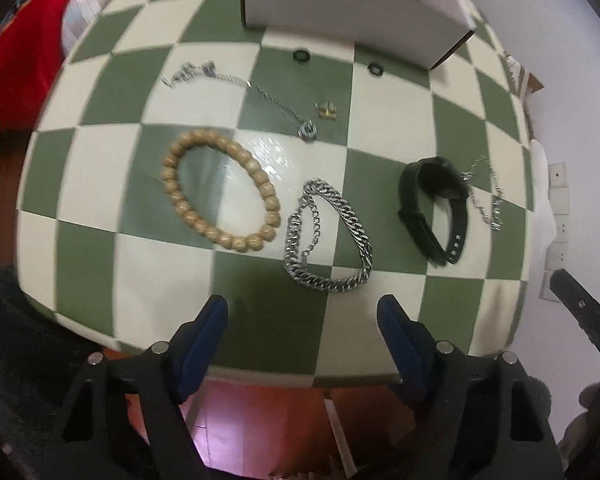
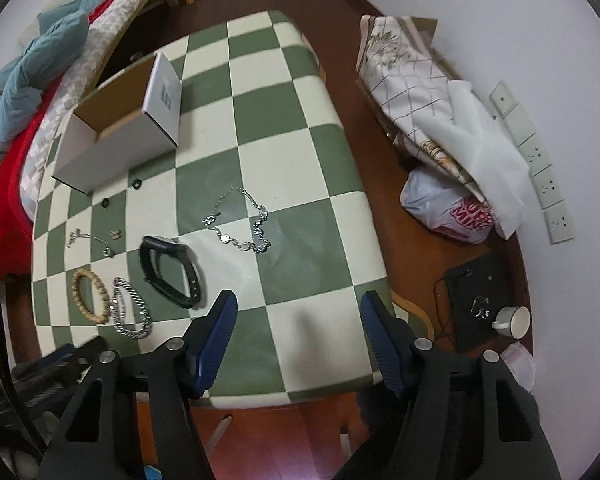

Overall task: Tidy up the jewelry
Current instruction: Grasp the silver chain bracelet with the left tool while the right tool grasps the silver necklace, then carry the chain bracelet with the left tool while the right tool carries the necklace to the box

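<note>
Jewelry lies on a green and cream checked table (image 1: 100,240). A wooden bead bracelet (image 1: 220,190), a thick silver chain (image 1: 328,236), a black watch band (image 1: 434,208), a thin silver necklace (image 1: 260,94), a gold piece (image 1: 326,111) and two dark rings (image 1: 301,56) show in the left wrist view. A white open cardboard box (image 1: 340,4) stands behind them. My left gripper (image 1: 302,312) is open and empty just before the silver chain. My right gripper (image 2: 298,308) is open and empty over the table's near edge, right of the watch band (image 2: 170,270). A silver link bracelet (image 2: 240,220) lies ahead of it.
A bed with red and blue bedding (image 2: 16,92) lies left of the table. Folded cloth (image 2: 420,92), a plastic bag (image 2: 448,208), a black mat (image 2: 480,300) and a cup (image 2: 514,322) sit on the wooden floor at the right by the wall.
</note>
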`<state>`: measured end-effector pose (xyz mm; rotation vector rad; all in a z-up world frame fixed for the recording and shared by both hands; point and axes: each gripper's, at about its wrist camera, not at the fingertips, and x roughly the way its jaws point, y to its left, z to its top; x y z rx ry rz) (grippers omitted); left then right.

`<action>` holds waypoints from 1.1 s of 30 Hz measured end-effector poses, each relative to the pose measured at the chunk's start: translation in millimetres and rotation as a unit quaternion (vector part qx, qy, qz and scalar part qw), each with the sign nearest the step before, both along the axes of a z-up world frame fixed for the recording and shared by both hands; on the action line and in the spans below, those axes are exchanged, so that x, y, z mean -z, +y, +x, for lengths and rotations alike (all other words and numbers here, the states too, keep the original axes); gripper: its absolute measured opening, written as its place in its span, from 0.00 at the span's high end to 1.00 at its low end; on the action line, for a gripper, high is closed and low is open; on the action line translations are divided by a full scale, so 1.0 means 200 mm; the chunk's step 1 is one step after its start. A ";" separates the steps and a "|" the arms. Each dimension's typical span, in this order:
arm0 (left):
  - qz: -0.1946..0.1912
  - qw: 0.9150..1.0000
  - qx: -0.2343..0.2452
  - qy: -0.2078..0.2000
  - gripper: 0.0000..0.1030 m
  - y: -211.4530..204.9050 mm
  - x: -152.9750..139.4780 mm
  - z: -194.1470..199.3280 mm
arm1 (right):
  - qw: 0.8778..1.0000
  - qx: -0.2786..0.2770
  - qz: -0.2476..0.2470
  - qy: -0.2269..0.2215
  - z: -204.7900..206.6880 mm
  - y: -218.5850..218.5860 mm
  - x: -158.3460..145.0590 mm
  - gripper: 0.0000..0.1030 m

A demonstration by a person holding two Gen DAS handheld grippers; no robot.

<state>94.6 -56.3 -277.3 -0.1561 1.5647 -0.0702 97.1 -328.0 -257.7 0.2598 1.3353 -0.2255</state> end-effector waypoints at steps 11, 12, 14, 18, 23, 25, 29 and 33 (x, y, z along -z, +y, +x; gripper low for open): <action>0.056 0.997 -0.002 -0.061 0.82 -0.05 0.03 0.03 | 1.000 -0.011 0.009 0.003 0.05 -0.04 0.13 0.36; 0.062 0.996 0.007 -0.066 0.93 -0.05 0.02 0.03 | 1.000 -0.013 0.011 0.003 0.06 -0.04 0.14 0.36; 0.058 0.996 0.017 -0.069 0.93 -0.03 0.01 0.02 | 1.000 -0.018 0.011 -0.001 0.08 -0.04 0.15 0.36; 0.073 0.995 0.027 -0.070 0.94 0.02 0.01 -0.01 | 1.000 -0.020 0.014 -0.008 0.14 -0.03 0.19 0.36; 0.085 0.993 0.032 -0.072 0.99 0.11 0.01 -0.03 | 0.999 -0.033 0.000 -0.010 0.24 0.03 0.26 0.44; 0.082 0.994 0.030 -0.069 0.99 0.16 0.00 -0.05 | 0.999 -0.046 -0.006 -0.002 0.27 0.07 0.30 0.56; 0.088 0.994 0.031 -0.065 0.99 0.20 -0.02 -0.10 | 0.996 -0.082 -0.023 -0.011 0.25 0.18 0.33 0.88; 0.084 0.993 0.035 -0.069 0.99 0.18 -0.05 -0.12 | 0.997 -0.076 -0.027 -0.007 0.20 0.18 0.32 0.90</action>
